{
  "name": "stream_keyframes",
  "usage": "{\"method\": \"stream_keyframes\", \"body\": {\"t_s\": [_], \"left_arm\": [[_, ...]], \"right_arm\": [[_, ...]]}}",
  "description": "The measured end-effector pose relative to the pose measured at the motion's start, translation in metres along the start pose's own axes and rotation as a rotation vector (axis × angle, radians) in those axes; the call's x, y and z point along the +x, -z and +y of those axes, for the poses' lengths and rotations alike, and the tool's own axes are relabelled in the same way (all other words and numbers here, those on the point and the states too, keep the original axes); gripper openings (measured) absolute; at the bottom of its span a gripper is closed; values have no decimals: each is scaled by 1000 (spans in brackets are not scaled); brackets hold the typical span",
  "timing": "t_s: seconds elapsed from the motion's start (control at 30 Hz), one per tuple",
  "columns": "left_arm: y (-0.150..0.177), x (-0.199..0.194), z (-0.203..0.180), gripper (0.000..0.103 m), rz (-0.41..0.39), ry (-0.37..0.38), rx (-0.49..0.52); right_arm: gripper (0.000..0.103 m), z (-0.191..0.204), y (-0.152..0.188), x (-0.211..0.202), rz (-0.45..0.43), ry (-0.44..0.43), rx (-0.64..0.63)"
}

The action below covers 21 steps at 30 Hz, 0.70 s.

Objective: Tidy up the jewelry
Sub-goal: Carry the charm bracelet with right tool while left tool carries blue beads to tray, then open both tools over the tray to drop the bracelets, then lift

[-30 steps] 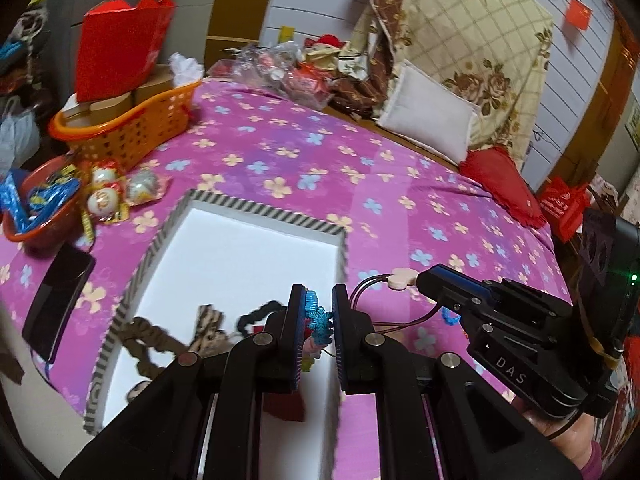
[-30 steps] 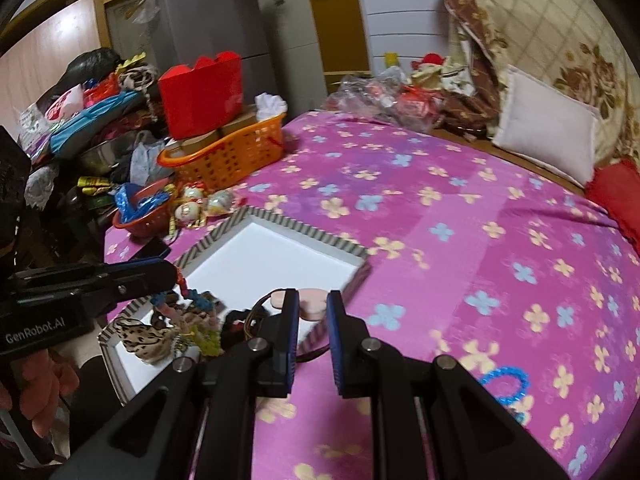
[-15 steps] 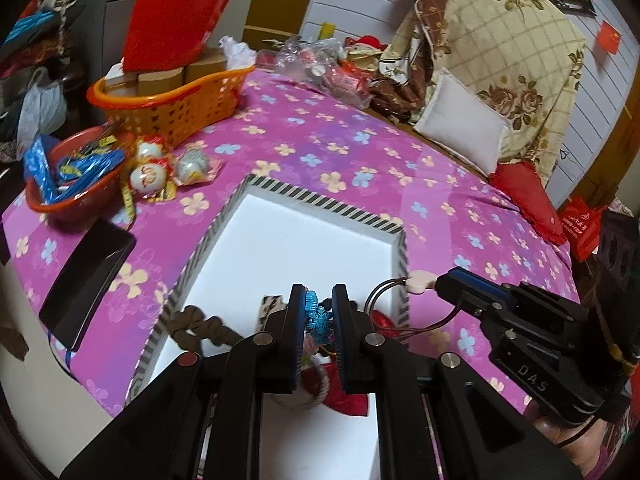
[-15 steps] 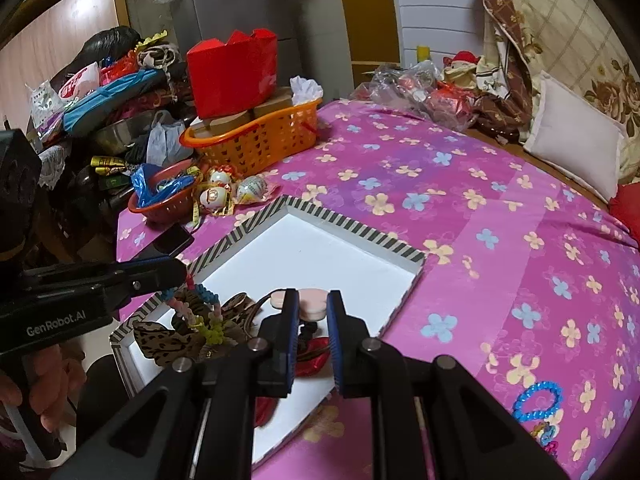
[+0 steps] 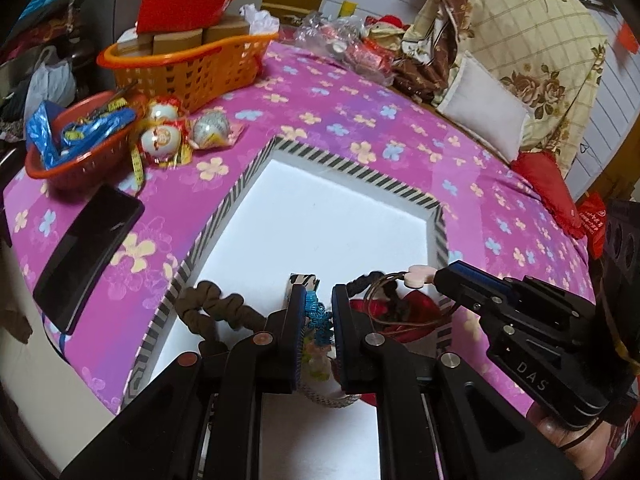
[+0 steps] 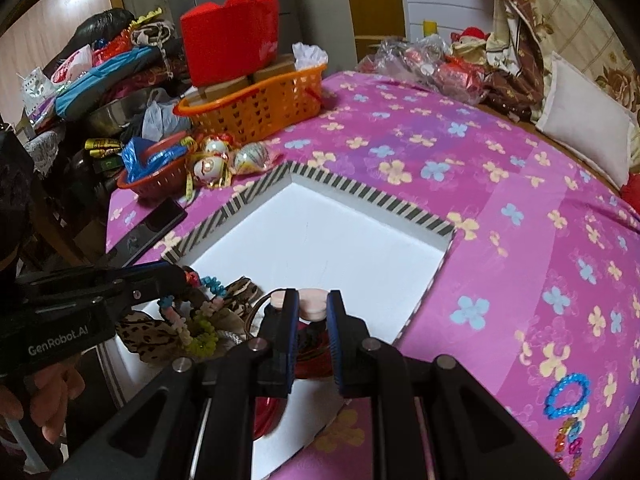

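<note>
Mostly done, I'd say: several pieces lie in the white tray (image 6: 340, 236), lower left of frame. Left tongs (image 5: 316, 320) pinch a blue beaded bracelet (image 5: 318, 316) over the tray; right tongs (image 6: 312, 312) pinch a pink pendant necklace (image 6: 314, 306). Blue bracelet (image 6: 568, 396) left on the bed, lower right.

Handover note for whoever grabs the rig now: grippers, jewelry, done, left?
Left gripper: shut on the blue beaded strand, over the white tray.
Right gripper: shut on the pink pendant with its brown cord, over the tray's near corner.
Done: scrunchies and a red piece lie in the tray.
Left: release both pieces; fetch the blue bracelet from the bedspread.
</note>
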State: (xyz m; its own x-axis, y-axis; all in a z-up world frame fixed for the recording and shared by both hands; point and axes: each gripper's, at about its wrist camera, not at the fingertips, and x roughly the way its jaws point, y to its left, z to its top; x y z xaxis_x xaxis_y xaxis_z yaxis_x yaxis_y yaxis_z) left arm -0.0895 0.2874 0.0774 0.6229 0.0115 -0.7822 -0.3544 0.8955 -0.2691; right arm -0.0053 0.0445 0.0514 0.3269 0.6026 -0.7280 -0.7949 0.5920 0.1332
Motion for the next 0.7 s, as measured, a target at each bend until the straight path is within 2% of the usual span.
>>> {"method": "stream_keyframes", "body": {"t_s": [0.27,0.5,0.57,0.63,0.7], "left_arm": [[12,24,3,0,52,-40,-3],[21,36,3,0,82,-92,-4],[22,36,2,0,80,-104,0],[23,34,1,15,76,-105,1],[24,31,-2,16,70,-111,10]], "right_arm": [[14,6,17,30,80,23,-35],[15,14,25,38,98,65,-87],[24,14,26,36,98,59,-83],[34,14,27,32,91,58,-72],[37,12,28,23,76,43,-51]]}}
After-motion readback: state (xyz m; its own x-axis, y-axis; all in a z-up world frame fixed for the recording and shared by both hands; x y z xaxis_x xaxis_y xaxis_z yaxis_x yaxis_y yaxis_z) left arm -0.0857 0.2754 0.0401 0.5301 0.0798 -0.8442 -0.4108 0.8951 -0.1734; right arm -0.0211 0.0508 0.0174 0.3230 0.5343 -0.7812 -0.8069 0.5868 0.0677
